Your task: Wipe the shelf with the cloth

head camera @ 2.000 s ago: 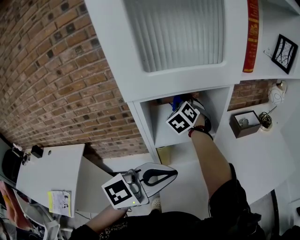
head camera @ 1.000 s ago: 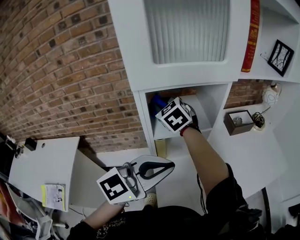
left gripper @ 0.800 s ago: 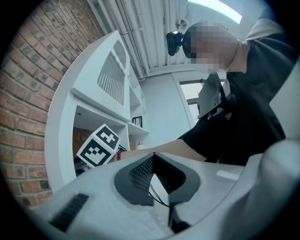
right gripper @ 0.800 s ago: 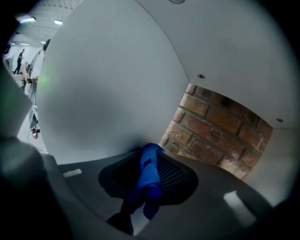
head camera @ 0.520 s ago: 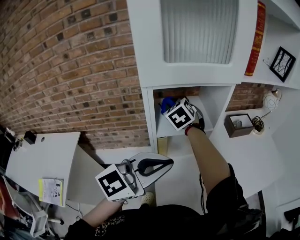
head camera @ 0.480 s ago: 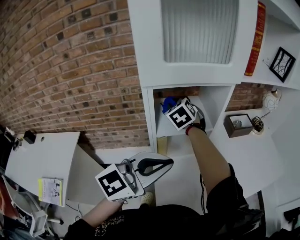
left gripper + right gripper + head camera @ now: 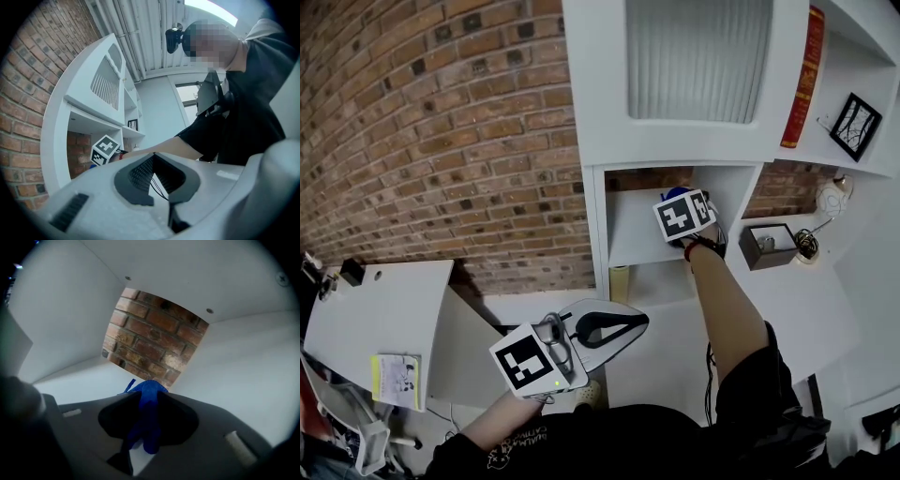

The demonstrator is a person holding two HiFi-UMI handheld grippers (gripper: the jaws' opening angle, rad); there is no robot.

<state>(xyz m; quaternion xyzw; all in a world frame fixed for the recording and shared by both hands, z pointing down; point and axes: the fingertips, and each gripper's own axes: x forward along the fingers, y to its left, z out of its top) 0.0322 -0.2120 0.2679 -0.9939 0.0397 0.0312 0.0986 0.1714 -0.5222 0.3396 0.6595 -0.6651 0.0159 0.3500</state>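
1. Writing: the red book [image 7: 799, 80] stands upright on the upper right shelf, and its spine lettering is too small to read. The printed sheet [image 7: 396, 380] on the white desk [image 7: 384, 328] at near left is also unreadable. The gripper cubes carry only black-and-white square markers.
2. Right gripper [image 7: 147, 394]: the jaws are clamped on the blue cloth [image 7: 149, 416], which is bunched between the dark pads. It is reached into the open compartment of the white shelf [image 7: 637, 246], on the compartment's right side, close to the right wall.
3. Cloth: its long axis runs along the jaws and points at the brick back wall [image 7: 154, 341]. A blue tip pokes out past the jaw ends. I cannot tell whether it touches the shelf floor.
4. Left gripper [image 7: 153, 157]: the jaws are together with nothing between them. It is held low and near, well apart from the shelf, pointing right.
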